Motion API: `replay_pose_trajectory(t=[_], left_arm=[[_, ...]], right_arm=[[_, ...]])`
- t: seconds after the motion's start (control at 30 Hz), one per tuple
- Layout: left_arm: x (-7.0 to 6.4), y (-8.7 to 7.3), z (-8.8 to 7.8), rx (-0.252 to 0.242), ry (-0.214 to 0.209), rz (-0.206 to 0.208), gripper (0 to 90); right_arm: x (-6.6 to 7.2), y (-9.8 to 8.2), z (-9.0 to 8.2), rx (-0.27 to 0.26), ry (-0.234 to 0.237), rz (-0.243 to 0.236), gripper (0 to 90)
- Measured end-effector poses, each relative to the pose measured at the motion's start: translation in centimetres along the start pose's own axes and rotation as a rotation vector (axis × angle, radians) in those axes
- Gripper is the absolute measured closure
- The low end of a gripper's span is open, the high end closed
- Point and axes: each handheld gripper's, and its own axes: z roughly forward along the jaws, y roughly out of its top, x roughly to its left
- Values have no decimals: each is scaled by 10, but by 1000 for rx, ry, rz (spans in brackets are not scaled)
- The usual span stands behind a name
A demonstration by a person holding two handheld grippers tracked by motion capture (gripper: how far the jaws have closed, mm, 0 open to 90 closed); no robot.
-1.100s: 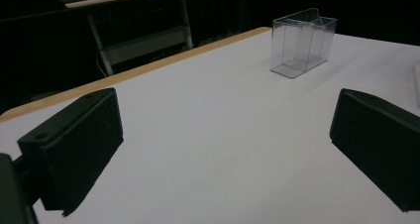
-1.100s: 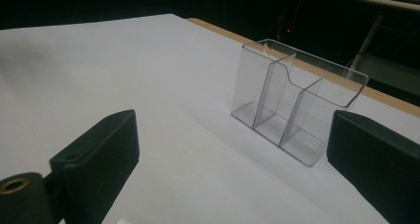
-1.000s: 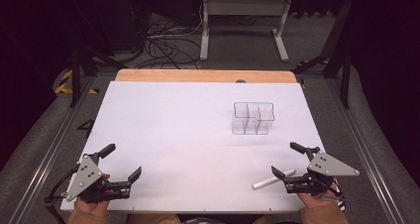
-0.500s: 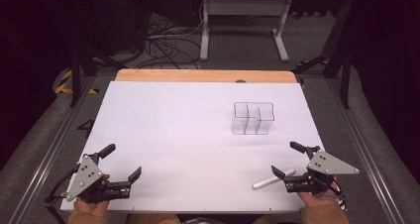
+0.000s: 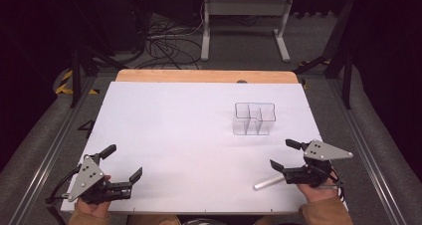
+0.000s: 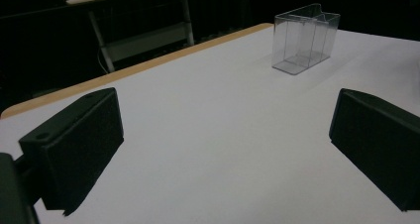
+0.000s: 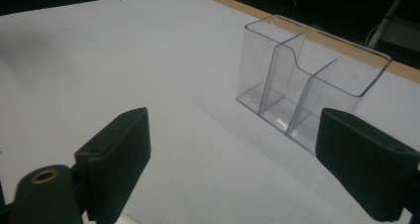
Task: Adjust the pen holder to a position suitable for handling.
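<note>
Clear acrylic organizer (image 5: 254, 119), split into compartments and empty, stands upright on the white table (image 5: 189, 130) at about two o'clock from centre. A white stick-like object (image 5: 268, 182), perhaps a marker, lies at five o'clock, just beside our right gripper (image 5: 285, 154). Our left gripper (image 5: 122, 161) rests at seven o'clock. Both have jaws spread wide, holding nothing. We judge nothing has begun; next likely calls for closing the right jaws on the stick.

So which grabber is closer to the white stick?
The right gripper. The white stick lies just beside its near jaw; the left gripper is far across the table.
</note>
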Motion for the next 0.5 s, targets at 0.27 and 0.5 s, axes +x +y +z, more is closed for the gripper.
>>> replay_pose_trajectory(t=[0.27,0.5], left_arm=[[0,0,0,-2,1,1,10],[0,-1,2,7,-2,4,10]], right_arm=[[-7,16,4,9,1,-35,127],[-10,32,17,16,9,-73,118]])
